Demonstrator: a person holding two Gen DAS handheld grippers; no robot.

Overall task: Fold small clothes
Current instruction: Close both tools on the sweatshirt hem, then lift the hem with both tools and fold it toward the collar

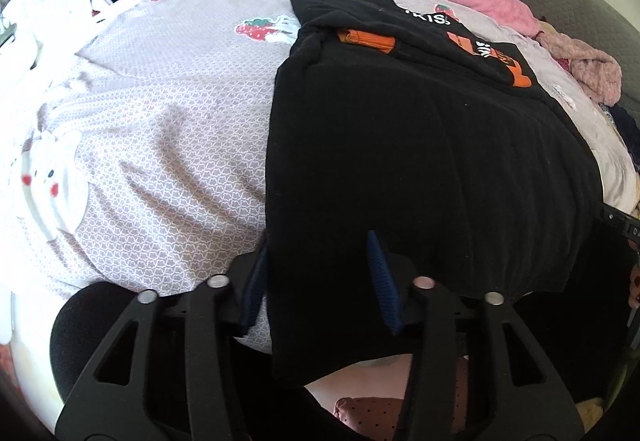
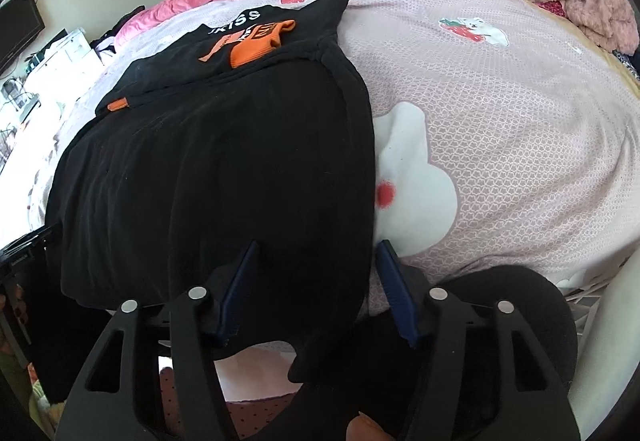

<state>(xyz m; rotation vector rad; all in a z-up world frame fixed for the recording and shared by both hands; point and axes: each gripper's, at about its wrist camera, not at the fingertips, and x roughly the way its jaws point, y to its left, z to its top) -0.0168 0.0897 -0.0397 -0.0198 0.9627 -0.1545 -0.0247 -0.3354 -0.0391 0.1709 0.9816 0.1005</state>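
the pink strawberry-print bedsheet (image 1: 168, 129) carries the black sweatshirt (image 1: 420, 169), its near hem hanging off the sheet's front edge. it looks soft, light and floppy. left gripper (image 1: 320, 281) and right gripper (image 2: 316, 289) each straddle a hem corner, jaws partly open, not yet pinching.

text: "KISS" in white | on: black garment (image 2: 224, 145) | near orange patch (image 2: 260, 41)

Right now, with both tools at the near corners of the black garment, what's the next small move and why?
Probably close both tools fully on the near hem. The left tool and right tool each straddle a corner of the black garment, with gaps at the pads, so neither looks clamped. A firm grip comes before lifting the hem toward the orange cuffs.
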